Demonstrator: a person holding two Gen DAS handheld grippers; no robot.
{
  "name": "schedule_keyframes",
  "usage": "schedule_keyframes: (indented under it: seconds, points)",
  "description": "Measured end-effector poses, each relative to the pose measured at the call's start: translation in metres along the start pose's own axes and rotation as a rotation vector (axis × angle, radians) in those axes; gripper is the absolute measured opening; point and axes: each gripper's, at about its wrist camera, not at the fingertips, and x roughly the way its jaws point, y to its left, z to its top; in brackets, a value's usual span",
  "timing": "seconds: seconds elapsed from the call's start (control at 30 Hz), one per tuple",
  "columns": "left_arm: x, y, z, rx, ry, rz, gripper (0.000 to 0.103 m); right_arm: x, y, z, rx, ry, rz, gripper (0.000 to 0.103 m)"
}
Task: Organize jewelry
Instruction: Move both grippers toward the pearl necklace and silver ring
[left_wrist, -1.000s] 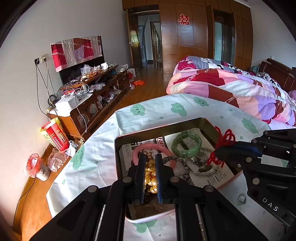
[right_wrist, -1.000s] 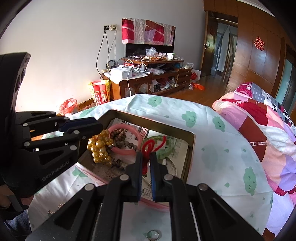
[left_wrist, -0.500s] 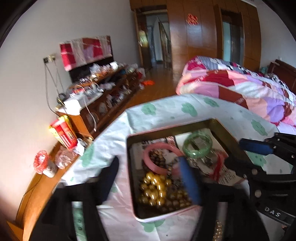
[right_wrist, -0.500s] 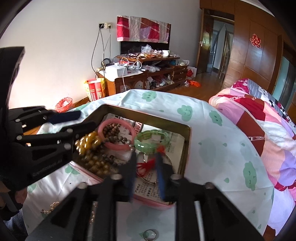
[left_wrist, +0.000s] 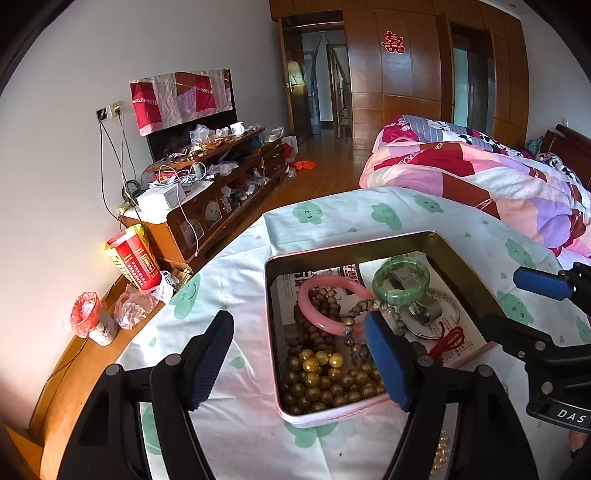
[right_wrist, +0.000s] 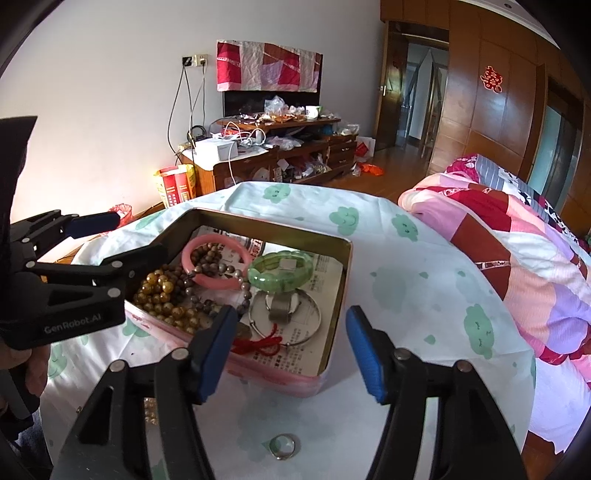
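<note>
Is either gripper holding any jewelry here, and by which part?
Nothing is held. Left gripper and right gripper have just opened, empty, above the tin.

Print on the tin's paper lining (right_wrist: 317, 321) too small to read, pale beads (left_wrist: 439, 456) half hidden behind the left gripper (left_wrist: 299, 358)

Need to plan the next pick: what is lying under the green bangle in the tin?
The green bangle rests on a metal watch and a thin silver bangle, over printed paper lining the tin. Part of the watch is covered by the green bangle.
</note>
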Motion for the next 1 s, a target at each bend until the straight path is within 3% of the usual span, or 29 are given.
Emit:
schedule_keyframes:
  seconds: [0.5, 0.77, 1.0]
  points:
    - [-0.022, 0.003, -0.017, -0.011, -0.003, -0.004, 0.073, -0.016, -0.005, -0.016, 0.029, -0.009, -0.011, 0.07]
    - [-0.036, 0.007, -0.047, -0.021, 0.03, -0.004, 0.073, -0.023, -0.008, -0.039, 0.039, 0.022, -0.033, 0.076]
    - [-0.04, -0.017, -0.076, 0.012, 0.085, -0.047, 0.073, -0.032, -0.008, -0.071, 0.054, 0.062, -0.056, 0.076]
